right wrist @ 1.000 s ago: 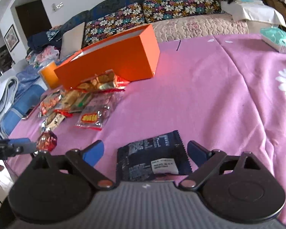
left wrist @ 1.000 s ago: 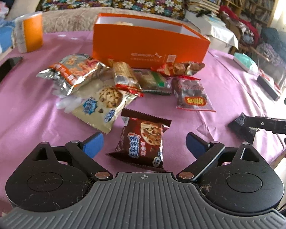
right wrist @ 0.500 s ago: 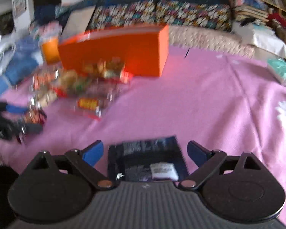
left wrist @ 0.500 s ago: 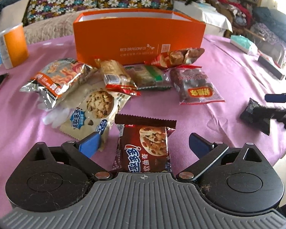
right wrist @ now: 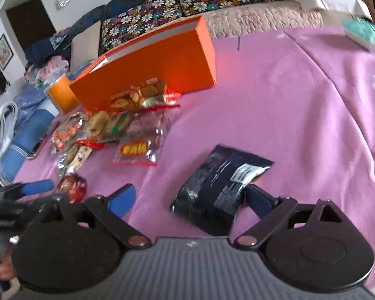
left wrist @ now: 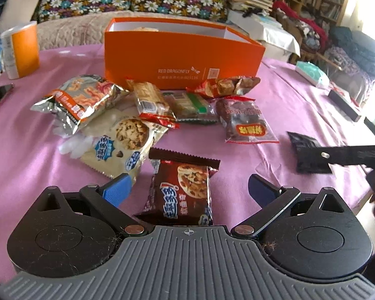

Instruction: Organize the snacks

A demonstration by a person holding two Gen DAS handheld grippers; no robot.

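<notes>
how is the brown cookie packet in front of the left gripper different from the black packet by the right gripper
The brown cookie packet lies face up, showing a cookie picture and blue lettering; the black packet shows only small print and a white label. The brown cookie packet sits centred between the left gripper fingers; the black packet lies skewed, off toward one finger of the right gripper. The brown one looks puffy, the black one flatter. Both rest on the pink cloth, outside the orange box, ungripped.

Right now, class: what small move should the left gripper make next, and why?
Probably close the left gripper: its jaws stand open either side of the brown cookie packet, which lies flat on the pink cloth, not yet in the orange box.
</notes>
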